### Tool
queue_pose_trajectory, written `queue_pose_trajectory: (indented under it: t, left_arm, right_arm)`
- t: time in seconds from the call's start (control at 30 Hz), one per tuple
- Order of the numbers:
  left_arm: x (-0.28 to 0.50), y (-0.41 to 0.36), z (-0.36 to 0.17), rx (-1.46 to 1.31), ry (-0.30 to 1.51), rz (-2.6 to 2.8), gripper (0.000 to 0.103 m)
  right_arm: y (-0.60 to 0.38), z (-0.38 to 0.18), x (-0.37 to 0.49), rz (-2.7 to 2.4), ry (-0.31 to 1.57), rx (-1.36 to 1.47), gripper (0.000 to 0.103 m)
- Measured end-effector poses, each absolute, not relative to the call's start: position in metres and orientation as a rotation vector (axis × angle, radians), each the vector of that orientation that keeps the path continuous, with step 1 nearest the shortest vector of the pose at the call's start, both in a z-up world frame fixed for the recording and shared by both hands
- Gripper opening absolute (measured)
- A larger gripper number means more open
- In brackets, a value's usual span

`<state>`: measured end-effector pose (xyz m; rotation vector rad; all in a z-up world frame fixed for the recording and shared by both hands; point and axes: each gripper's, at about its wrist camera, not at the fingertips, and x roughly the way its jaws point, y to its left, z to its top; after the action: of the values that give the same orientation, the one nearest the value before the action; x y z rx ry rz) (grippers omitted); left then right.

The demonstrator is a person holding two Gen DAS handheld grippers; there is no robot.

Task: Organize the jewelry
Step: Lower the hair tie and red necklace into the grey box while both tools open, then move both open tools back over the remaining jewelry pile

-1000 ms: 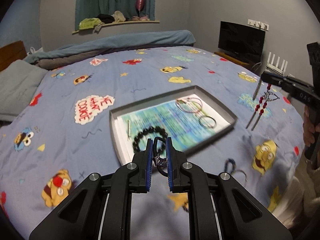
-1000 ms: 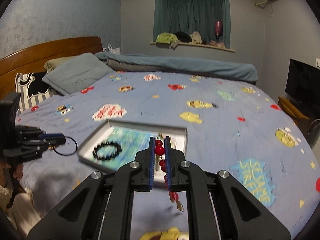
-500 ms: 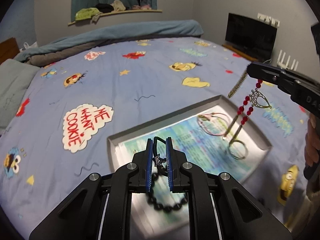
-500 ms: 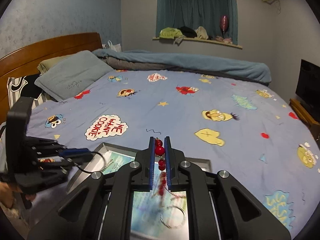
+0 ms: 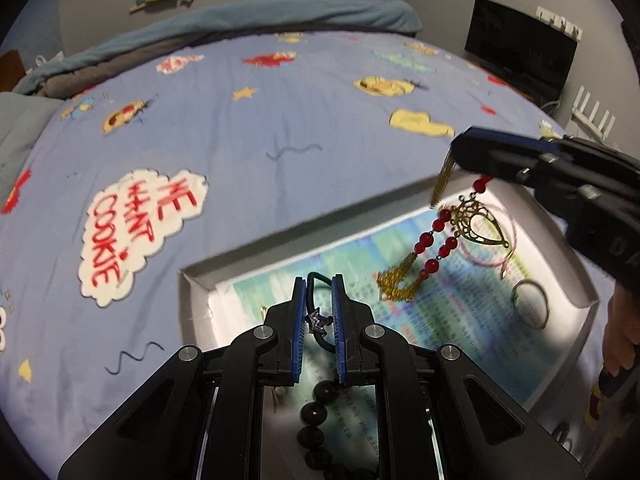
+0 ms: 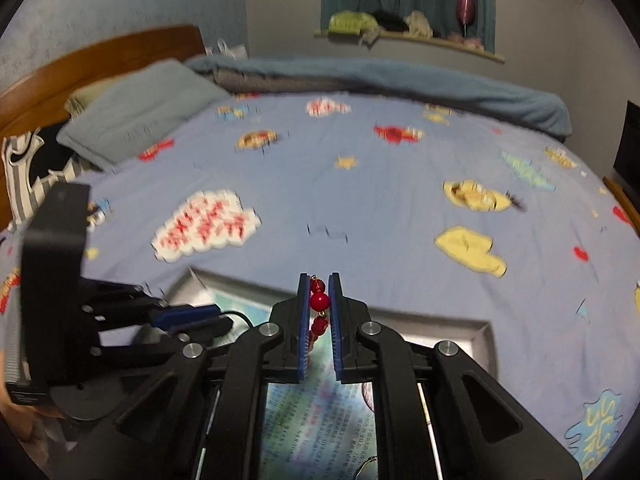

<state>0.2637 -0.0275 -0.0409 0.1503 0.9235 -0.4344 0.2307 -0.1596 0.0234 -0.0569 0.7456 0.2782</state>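
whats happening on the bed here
A person is sorting jewelry into a shallow grey tray on the bed. The left gripper is shut on a thin dark cord bracelet, above a black bead bracelet. The right gripper is shut on a red-bead earring, dangling it over the tray.

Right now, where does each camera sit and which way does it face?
Left wrist: on the left gripper, angled down at the tray; right gripper and a hand show.
Right wrist: on the right gripper, facing the headboard; left gripper shows.
Shared: tray, bed.
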Motion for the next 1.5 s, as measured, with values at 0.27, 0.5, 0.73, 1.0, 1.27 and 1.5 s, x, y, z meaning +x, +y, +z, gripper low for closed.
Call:
queue_pose_trajectory:
  t: [0.27,0.5,0.73,1.0,1.27,1.5]
  left_arm:
    - [0.27,-0.029,-0.055,0.154,0.951,-0.437,0.014]
    - [0.275,-0.023,-0.058,0.131,0.975,-0.398,0.023]
    - [0.264,-0.014,-0.044,0.129,0.92,-0.33,0.061]
    - [0.233,0.003,-0.013,0.117,0.837,-0.258,0.091]
    - [0.196,0.02,0.02,0.085,0.79,-0.204,0.095]
    - [0.15,0.028,0.053,0.072,0.714,-0.198,0.096]
  right_arm:
    - [-0.158,-0.017,0.247,0.283,0.901,-0.063,0.009]
    - [-0.161,-0.024,0.248,0.282,0.942,-0.037,0.011]
    - [-0.174,-0.011,0.241,0.268,0.918,0.007,0.046]
    - [-0.195,0.017,0.215,0.261,0.863,0.083,0.082]
    - [-0.2,0.053,0.175,0.259,0.789,0.085,0.097]
    - [-0.211,0.075,0.127,0.238,0.725,0.057,0.097]
